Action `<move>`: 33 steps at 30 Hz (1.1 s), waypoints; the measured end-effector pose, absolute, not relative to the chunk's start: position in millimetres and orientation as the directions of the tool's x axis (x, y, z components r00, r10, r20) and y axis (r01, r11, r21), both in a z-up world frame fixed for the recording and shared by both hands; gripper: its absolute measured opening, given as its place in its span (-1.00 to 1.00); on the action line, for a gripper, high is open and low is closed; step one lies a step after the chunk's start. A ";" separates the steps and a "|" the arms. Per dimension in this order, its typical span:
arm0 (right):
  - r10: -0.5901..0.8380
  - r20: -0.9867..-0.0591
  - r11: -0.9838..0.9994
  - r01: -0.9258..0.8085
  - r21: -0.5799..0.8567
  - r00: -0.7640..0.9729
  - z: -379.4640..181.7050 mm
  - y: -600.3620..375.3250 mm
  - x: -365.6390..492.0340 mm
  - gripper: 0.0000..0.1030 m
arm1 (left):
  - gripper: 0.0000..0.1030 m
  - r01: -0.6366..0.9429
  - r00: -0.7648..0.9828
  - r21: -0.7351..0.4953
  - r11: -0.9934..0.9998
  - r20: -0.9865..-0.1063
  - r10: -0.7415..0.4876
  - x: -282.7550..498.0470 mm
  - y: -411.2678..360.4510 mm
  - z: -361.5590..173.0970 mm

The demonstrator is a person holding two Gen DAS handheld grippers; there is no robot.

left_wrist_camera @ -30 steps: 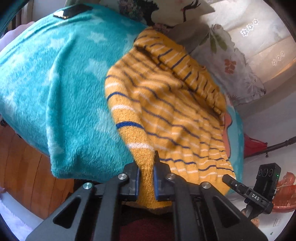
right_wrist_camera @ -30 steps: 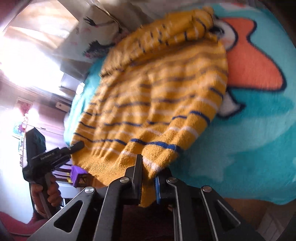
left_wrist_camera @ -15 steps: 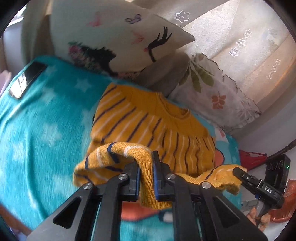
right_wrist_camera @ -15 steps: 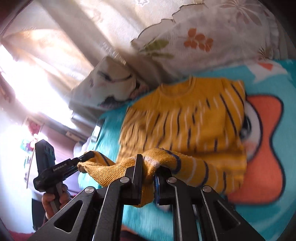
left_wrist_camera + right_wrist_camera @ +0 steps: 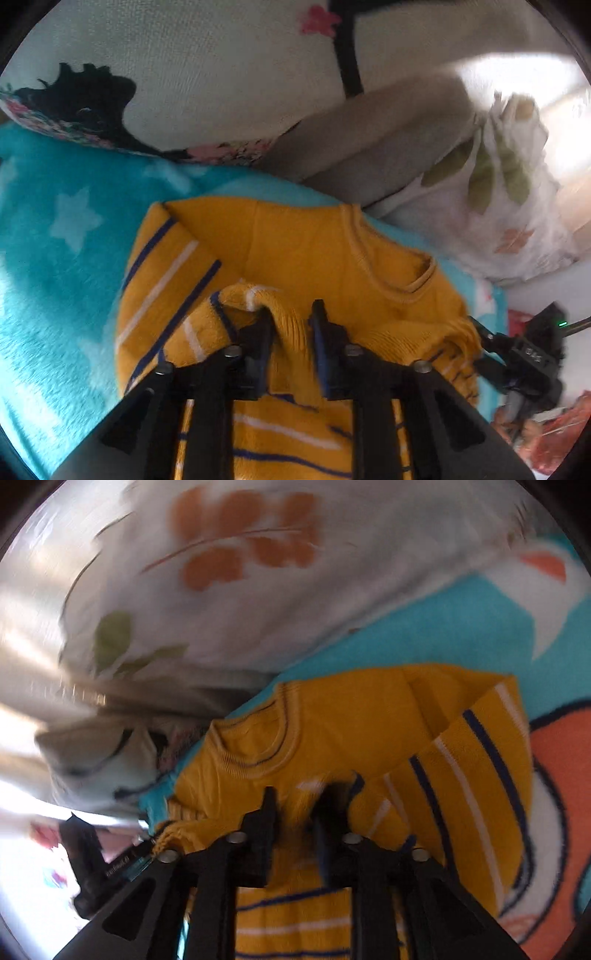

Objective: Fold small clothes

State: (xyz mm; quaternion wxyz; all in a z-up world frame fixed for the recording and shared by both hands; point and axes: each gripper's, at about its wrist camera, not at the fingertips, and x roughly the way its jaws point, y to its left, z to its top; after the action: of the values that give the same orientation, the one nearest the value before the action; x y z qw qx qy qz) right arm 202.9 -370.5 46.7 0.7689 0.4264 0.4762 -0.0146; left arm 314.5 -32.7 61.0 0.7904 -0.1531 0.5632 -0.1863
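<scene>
Both hand-held grippers, left [image 5: 291, 321] and right [image 5: 299, 805], have just been opening, jaws apart around the hem of the yellow sweater [image 5: 314, 251] at frame centre. Release both corners evenly near the collar.
</scene>
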 end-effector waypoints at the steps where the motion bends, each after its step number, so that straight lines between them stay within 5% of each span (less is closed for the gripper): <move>1: 0.377 -0.735 0.623 0.432 0.652 0.564 46.7 -374.3 201.5 -0.01 | -0.15 0.123 0.307 -0.464 0.877 -0.823 -0.478 315.0 -29.8 62.8; 2: 0.354 -0.726 0.613 0.440 0.656 0.589 47.8 -379.9 201.6 0.21 | -0.01 0.122 0.335 -0.462 0.878 -0.814 -0.475 314.7 -25.6 67.0; 4: 0.309 -0.716 0.586 0.468 0.662 0.626 50.1 -393.8 203.5 0.29 | 0.25 0.116 0.379 -0.455 0.883 -0.801 -0.463 310.8 -16.9 75.5; 10: 0.249 -0.721 0.616 0.469 0.633 0.646 75.6 -418.1 196.6 0.29 | 0.31 0.106 0.402 -0.448 0.888 -0.797 -0.451 290.6 16.1 91.6; 19: 0.234 -0.784 0.732 0.427 0.531 0.574 95.1 -420.4 73.3 0.31 | 0.38 0.019 0.399 -0.403 0.915 -0.836 -0.376 209.4 76.3 85.1; 33: 0.358 -0.749 0.630 0.449 0.634 0.557 25.1 -387.1 33.8 0.40 | 0.56 -0.059 0.281 -0.583 0.810 -0.789 -0.547 179.5 67.7 16.4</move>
State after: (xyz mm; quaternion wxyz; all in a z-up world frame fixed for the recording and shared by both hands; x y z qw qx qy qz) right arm 33.8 -387.1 25.1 0.7709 0.4292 0.4697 -0.0294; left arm 179.5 67.7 16.4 0.7560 -0.2622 0.5776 -0.1614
